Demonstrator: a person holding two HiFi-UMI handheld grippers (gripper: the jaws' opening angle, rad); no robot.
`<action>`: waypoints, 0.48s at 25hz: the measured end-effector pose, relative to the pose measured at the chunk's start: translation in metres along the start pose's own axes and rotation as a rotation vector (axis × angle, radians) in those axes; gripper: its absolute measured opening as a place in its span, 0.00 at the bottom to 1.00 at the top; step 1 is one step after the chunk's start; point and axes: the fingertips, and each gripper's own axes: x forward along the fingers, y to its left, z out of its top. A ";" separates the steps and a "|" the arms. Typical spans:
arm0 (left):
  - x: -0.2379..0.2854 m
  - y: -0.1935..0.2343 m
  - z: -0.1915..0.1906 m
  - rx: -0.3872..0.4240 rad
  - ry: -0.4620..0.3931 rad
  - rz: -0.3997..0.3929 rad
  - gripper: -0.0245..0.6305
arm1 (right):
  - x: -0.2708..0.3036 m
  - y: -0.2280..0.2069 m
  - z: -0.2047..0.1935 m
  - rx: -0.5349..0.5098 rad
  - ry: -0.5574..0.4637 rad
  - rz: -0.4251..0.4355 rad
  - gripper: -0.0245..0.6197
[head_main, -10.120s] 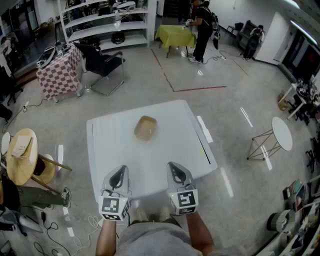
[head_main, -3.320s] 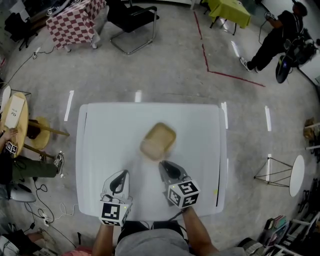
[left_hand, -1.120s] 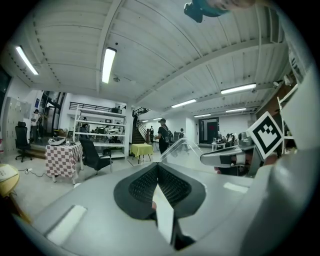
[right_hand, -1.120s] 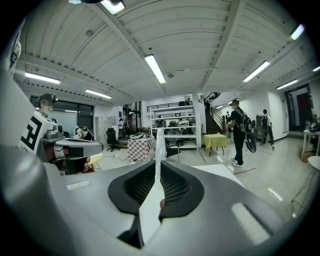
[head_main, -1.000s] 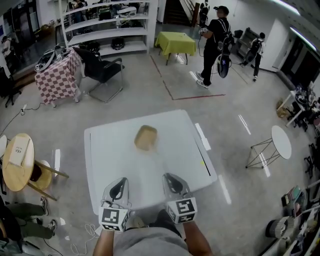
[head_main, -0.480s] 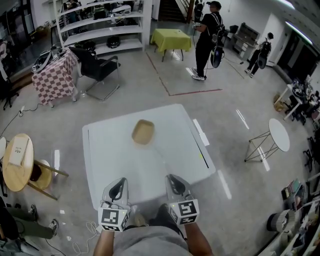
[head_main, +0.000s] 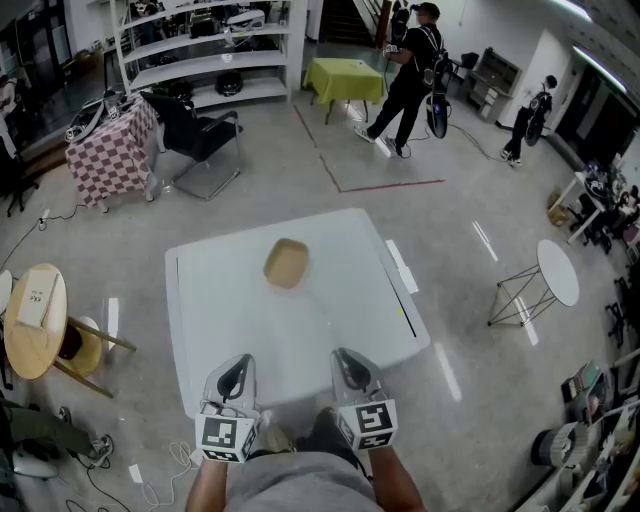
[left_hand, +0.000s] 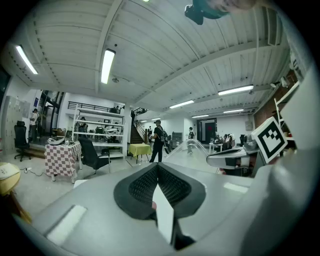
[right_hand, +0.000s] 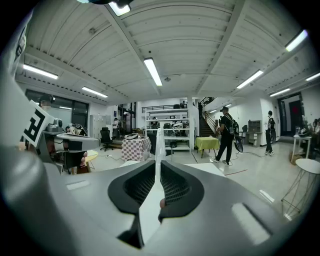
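Note:
A tan shallow bowl (head_main: 287, 263) sits on the far half of the white table (head_main: 340, 300). My left gripper (head_main: 238, 362) and right gripper (head_main: 344, 356) hang side by side over the table's near edge, well short of the bowl. Both are shut with nothing between the jaws. In the left gripper view the left gripper (left_hand: 158, 168) points level across the room, with the right gripper (left_hand: 235, 155) beside it. The right gripper view shows the right gripper (right_hand: 157, 165) pressed together, the left gripper (right_hand: 62, 142) at its left.
Beyond the table stand a black chair (head_main: 195, 125), a checkered table (head_main: 110, 140), white shelves (head_main: 210, 50) and a yellow-green table (head_main: 345, 75). A person in black (head_main: 405, 65) walks at the back. A round wooden table (head_main: 35, 320) is left, a small white round table (head_main: 558, 272) right.
Both grippers stay shut in the same place. The person in black at the back has stepped leftward. Seconds ago the head view looked closer over the bowl, then drew back.

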 end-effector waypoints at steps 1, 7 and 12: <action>0.000 0.000 0.000 0.000 0.000 0.001 0.06 | 0.000 0.000 0.001 -0.002 -0.001 -0.001 0.09; -0.001 -0.001 0.000 -0.002 -0.001 0.001 0.06 | -0.001 0.000 0.001 -0.004 0.000 0.001 0.09; 0.001 0.000 0.001 -0.001 -0.004 -0.001 0.06 | 0.000 0.000 0.001 0.002 -0.002 0.002 0.09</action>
